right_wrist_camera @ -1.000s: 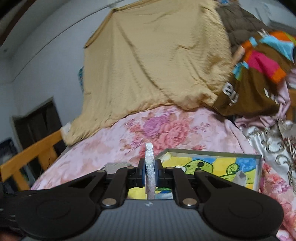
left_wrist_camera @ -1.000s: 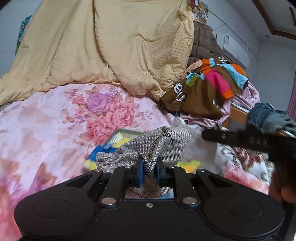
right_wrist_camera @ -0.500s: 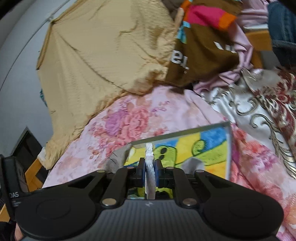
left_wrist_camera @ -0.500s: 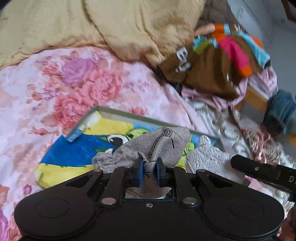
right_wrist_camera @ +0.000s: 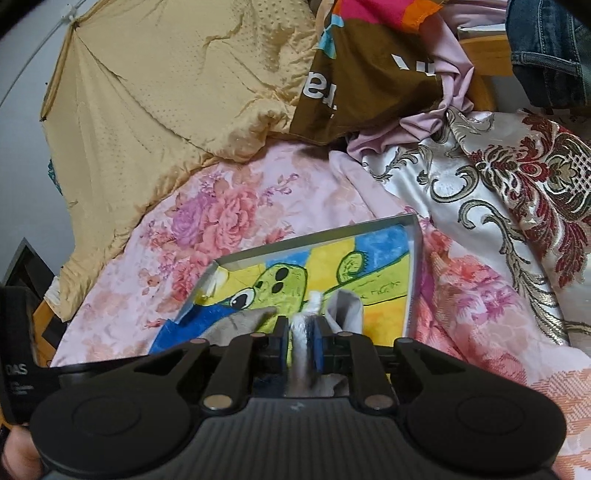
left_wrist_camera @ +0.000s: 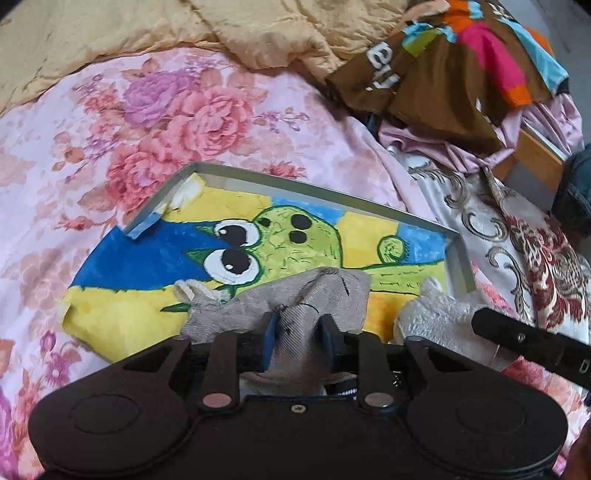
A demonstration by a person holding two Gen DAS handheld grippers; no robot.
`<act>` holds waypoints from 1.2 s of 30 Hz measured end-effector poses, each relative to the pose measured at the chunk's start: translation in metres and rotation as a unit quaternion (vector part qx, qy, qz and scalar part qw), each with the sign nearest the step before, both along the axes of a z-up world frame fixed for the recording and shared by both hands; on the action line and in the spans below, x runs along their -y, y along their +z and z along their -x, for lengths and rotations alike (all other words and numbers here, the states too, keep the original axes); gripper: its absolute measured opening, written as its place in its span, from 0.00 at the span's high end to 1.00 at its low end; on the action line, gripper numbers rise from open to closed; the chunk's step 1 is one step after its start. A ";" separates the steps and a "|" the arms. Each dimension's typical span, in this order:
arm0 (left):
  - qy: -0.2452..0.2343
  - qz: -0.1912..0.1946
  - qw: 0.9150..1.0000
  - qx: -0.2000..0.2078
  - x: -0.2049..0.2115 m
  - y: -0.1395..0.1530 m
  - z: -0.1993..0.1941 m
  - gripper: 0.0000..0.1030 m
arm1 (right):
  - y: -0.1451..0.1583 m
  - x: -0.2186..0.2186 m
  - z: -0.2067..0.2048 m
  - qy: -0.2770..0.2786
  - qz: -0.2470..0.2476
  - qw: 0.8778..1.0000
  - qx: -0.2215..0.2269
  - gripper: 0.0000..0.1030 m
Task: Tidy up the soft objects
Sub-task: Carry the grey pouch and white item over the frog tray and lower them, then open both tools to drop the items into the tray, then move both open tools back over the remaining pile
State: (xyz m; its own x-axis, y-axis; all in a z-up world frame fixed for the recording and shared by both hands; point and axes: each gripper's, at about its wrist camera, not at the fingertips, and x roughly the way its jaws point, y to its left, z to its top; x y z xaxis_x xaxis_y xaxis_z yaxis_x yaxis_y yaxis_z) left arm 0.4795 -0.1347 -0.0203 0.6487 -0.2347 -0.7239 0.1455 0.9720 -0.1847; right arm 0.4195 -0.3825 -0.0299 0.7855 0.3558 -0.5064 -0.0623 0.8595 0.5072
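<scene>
A shallow grey-rimmed tray (left_wrist_camera: 295, 184) with a painted green cartoon face lies on the floral bedspread; it also shows in the right wrist view (right_wrist_camera: 306, 243). My left gripper (left_wrist_camera: 298, 332) is shut on a grey drawstring cloth pouch (left_wrist_camera: 288, 299), which rests low over the tray's near part. My right gripper (right_wrist_camera: 300, 332) is shut on a white knitted cloth (right_wrist_camera: 303, 339), seen edge-on. That white cloth (left_wrist_camera: 432, 314) sits at the tray's right near corner in the left wrist view, beside the right gripper's black body (left_wrist_camera: 532, 343).
A tan quilt (left_wrist_camera: 184, 33) is heaped at the back. A brown multicoloured garment (left_wrist_camera: 443, 66), lilac cloth (right_wrist_camera: 436, 122) and a silver-red brocade fabric (right_wrist_camera: 517, 177) lie right of the tray. Denim (right_wrist_camera: 546, 48) and a wooden bed frame (left_wrist_camera: 535, 155) are far right.
Both grippers have tilted down and moved closer over the tray, carrying the grey pouch and the white cloth with them. The left jaws stand slightly wider on the pouch.
</scene>
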 end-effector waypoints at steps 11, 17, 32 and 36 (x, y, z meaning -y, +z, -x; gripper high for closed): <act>0.032 -0.011 0.999 0.043 -0.002 0.045 0.044 0.27 | 0.018 0.003 0.021 0.004 0.036 0.999 0.038 0.43; 0.059 -0.001 0.995 0.075 -0.009 0.073 0.089 0.09 | 0.040 -0.004 0.060 0.016 0.079 0.993 0.091 0.18; 0.061 0.040 0.987 0.147 -0.019 0.090 0.229 0.01 | 0.084 -0.006 0.189 -0.012 0.080 0.979 0.189 0.00; 0.059 0.042 0.985 0.157 -0.026 0.089 0.259 0.01 | 0.084 -0.009 0.215 -0.011 0.087 0.977 0.196 0.00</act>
